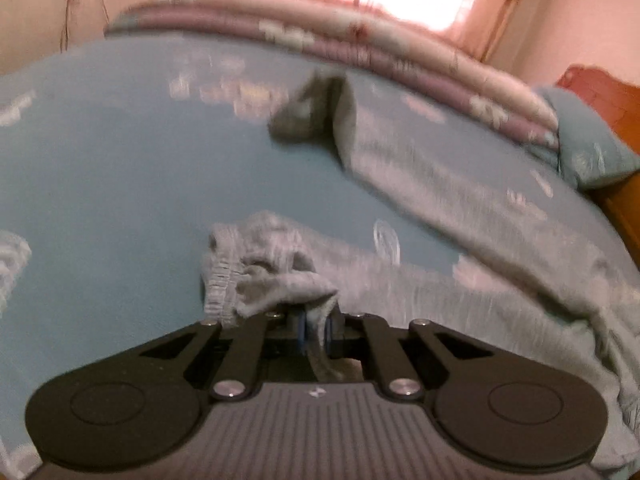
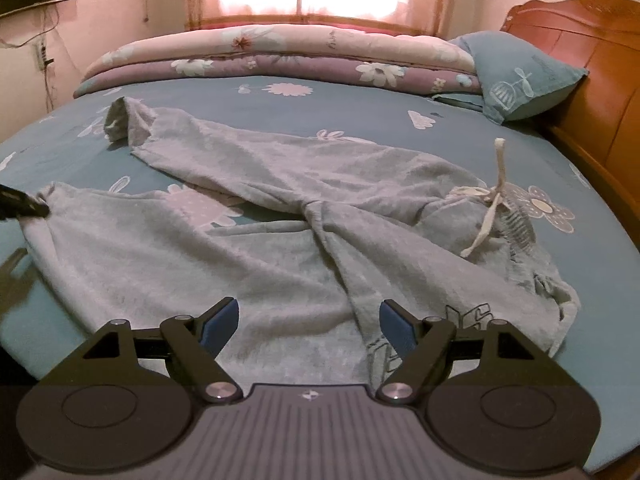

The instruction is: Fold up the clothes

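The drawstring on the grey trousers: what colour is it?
The drawstring is cream-white, clearest in the right wrist view.

Garment: light grey soft knitted trousers (image 2: 256, 248) with a white drawstring (image 2: 490, 208), spread out and unfolded on the bed.
Waist: it lies at the right in the right wrist view, wrinkled; the drawstring is knotted, and one end points up.
Legs: both stretch to the left and lie apart, in a V form; they twist where they meet.
Far leg: its elastic cuff (image 2: 120, 118) is folded over.
Near leg: its ribbed cuff (image 1: 224, 276) is bunched and clamped between the pads of the left gripper (image 1: 316, 326).
Print: dark outlined letters near the waist; I cannot read them.
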Motion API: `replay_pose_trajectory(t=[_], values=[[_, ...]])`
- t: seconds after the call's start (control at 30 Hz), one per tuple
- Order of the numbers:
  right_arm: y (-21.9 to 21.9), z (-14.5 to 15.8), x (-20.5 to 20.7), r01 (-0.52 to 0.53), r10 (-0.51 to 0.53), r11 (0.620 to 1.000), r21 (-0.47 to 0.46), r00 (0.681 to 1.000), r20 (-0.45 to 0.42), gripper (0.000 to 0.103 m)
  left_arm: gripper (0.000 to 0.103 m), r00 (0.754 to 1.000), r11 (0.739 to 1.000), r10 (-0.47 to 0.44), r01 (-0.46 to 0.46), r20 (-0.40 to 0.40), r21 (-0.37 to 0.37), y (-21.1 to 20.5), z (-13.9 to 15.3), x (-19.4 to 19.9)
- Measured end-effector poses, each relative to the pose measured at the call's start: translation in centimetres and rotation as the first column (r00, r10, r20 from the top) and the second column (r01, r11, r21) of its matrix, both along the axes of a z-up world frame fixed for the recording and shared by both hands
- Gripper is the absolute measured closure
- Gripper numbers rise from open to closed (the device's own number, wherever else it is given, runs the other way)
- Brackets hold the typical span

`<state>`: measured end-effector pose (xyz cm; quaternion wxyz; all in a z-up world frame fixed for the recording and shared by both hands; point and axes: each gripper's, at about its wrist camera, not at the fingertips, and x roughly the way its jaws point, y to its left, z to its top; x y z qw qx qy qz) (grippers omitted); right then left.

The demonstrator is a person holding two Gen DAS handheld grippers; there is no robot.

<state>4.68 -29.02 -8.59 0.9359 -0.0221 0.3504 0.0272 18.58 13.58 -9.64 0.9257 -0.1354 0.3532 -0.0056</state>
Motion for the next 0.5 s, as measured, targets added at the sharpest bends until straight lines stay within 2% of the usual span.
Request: replay_pose_trajectory(t=[0.13, 0.2, 0.4, 0.5], values=[[-0.5, -0.2, 0.1, 0.022, -0.022, 1.000, 0.006, 1.000, -0.006, 0.022, 0.097, 0.992, 0.997, 0.064, -0.069, 0.108, 0.043, 1.9, 3.9, -0.2], [-0.7, -0.3, 0.1, 0.030, -0.030, 0.999, 0.011, 1.000, -0.008, 0.022, 0.097, 0.986, 0.995, 0.095, -0.100, 0.137, 0.030, 3.1, 5.2, 0.0], [-1.2, 0.0, 0.0, 0.048, -0.048, 0.999, 0.015, 0.999, -0.003, 0.022, 0.097, 0.960, 0.974, 0.199, -0.215, 0.197, 0.065, 6.3, 7.8, -0.4], [-1.7, 0.3, 0.1, 0.059, -0.059, 0.998, 0.030, 0.998, -0.002, 0.022, 0.097, 0.938, 0.954, 0.268, -0.291, 0.217, 0.079, 8.1, 8.1, -1.3]])
